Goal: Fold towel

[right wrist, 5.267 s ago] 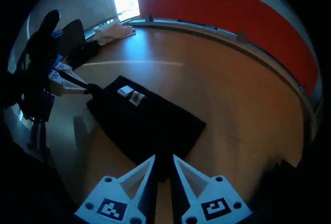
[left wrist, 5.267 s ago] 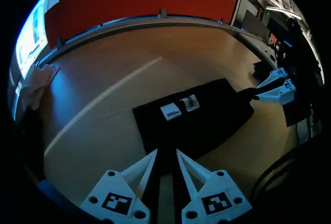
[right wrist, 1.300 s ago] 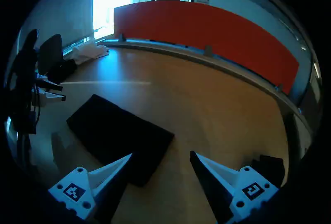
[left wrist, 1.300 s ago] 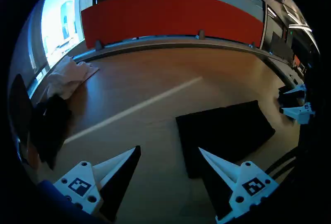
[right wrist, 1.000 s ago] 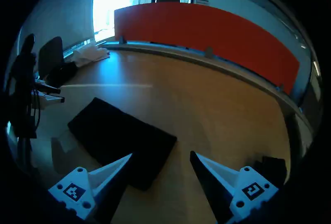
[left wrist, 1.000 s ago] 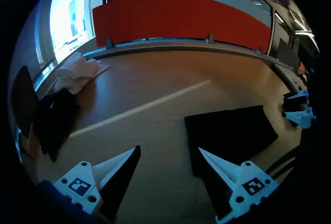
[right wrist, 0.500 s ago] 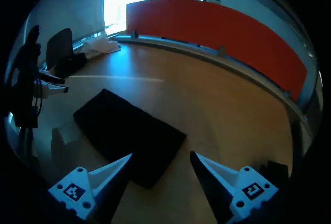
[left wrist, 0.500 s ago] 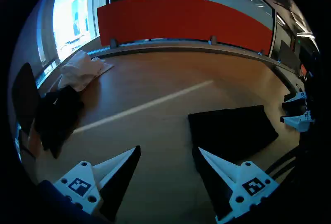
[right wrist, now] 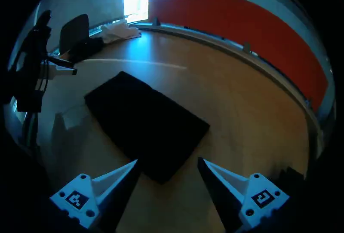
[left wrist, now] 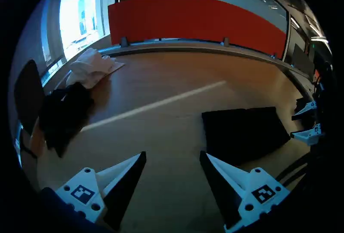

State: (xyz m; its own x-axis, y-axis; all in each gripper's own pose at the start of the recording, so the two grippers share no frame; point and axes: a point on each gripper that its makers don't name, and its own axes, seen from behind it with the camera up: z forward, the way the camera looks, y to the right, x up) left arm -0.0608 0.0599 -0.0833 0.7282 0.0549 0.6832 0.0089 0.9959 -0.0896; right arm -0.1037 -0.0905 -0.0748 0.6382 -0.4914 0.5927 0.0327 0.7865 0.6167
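White crumpled cloth [left wrist: 91,66] lies at the upper left of the left gripper view, on the far side of the smooth brown wooden table [left wrist: 172,78]. Just below it sits a dark heap [left wrist: 64,112]; I cannot tell what it is. A long red wall panel [left wrist: 193,18] runs across the top. At the bottom, the left gripper [left wrist: 172,154] has its two white fingers wide apart, with nothing between them. To the right of the middle, the flat black folded towel [left wrist: 245,132] lies on the table. At the far right edge, the right gripper [left wrist: 293,126] sits just beside the towel.

In the right gripper view, the left gripper [right wrist: 74,68] shows at the left edge, near one corner of the towel [right wrist: 146,119]. A black chair [right wrist: 74,35] stands above it, and the white cloth [right wrist: 120,31] lies further right at the top. The towel fills the middle as a neat dark block. At the bottom, the right gripper [right wrist: 167,160] has its fingers wide apart, holding nothing, with the near end of the towel just in front of them. The red panel [right wrist: 241,22] curves down the right side.
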